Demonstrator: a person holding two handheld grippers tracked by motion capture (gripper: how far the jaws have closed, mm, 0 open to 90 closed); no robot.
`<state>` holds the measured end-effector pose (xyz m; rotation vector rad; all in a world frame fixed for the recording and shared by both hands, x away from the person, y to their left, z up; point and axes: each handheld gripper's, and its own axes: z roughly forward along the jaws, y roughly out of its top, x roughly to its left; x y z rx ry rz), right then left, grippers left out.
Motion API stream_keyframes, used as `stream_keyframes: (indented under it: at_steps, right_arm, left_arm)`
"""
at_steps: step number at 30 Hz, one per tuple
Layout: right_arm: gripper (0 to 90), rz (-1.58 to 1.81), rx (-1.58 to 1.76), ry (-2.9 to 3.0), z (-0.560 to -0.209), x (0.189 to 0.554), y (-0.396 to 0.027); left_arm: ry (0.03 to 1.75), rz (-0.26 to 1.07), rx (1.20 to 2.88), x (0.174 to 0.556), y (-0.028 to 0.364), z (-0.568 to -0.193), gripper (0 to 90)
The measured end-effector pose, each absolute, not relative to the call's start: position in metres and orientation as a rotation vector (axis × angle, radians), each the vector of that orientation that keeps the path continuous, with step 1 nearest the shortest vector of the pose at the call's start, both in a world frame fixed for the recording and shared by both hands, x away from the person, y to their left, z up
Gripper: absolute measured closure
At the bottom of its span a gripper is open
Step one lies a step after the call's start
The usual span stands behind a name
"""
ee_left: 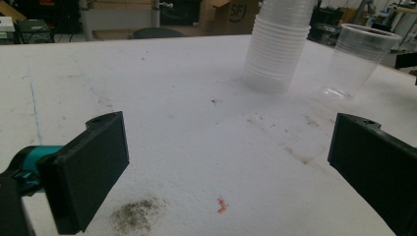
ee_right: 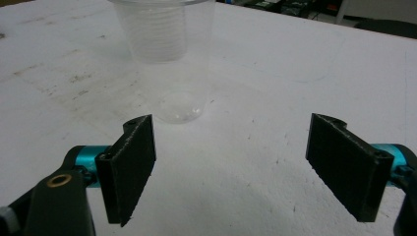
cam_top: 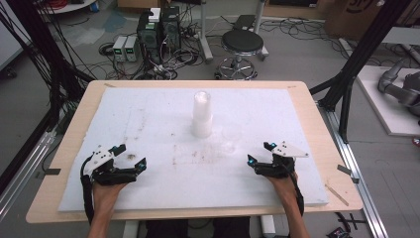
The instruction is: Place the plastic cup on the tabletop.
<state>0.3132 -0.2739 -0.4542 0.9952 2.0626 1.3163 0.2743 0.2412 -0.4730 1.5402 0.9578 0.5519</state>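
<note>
High view first: my left hand-held gripper [cam_top: 132, 156] rests near the front-left corner of the white foam sheet [cam_top: 148, 119] that covers the wooden tabletop [cam_top: 74, 124]. Its jaws stand wide apart with nothing between them, and through the left gripper view I see only bare, stained foam in the gap, with a dark smudge of dirt [ee_left: 134, 215] and a small orange scrap [ee_left: 221, 205] lying just ahead of the jaws.

Moving toward the middle, a tall stack of translucent white plastic cups [cam_top: 202, 114] stands upright, mouth down, roughly at the centre of the sheet, a little nearer the back edge than the front. Just to its right and slightly nearer me stands a single clear plastic cup [cam_top: 232, 139], upright with its mouth up, close to the stack but apart from it. From the left gripper view both sit well ahead of my left jaws, stack [ee_left: 278, 44] on the left, single cup [ee_left: 359, 59] on the right.

Further right, my right hand-held gripper [cam_top: 261, 153] rests near the front-right corner of the sheet. Its jaws are also spread wide and hold nothing. In the right gripper view the clear cup [ee_right: 169, 64] stands ahead of the jaws, well apart from them, with the stack visible through it.
</note>
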Motion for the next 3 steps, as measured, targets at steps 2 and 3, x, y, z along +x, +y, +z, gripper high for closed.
stream_keyframes:
  at_steps: [2, 3]
  right_arm:
    - [19.3, 1.32, 0.993, 2.057, -0.4543, 0.3129, -0.2744]
    - [19.2, 1.328, 1.001, 2.055, -0.4541, 0.312, -0.2746]
  left_arm:
    - [0.957, 0.554, 1.542, 0.2748, 0.2407, -0.4729, 1.8]
    - [0.959, 0.554, 1.541, 0.2748, 0.2405, -0.473, 1.8]
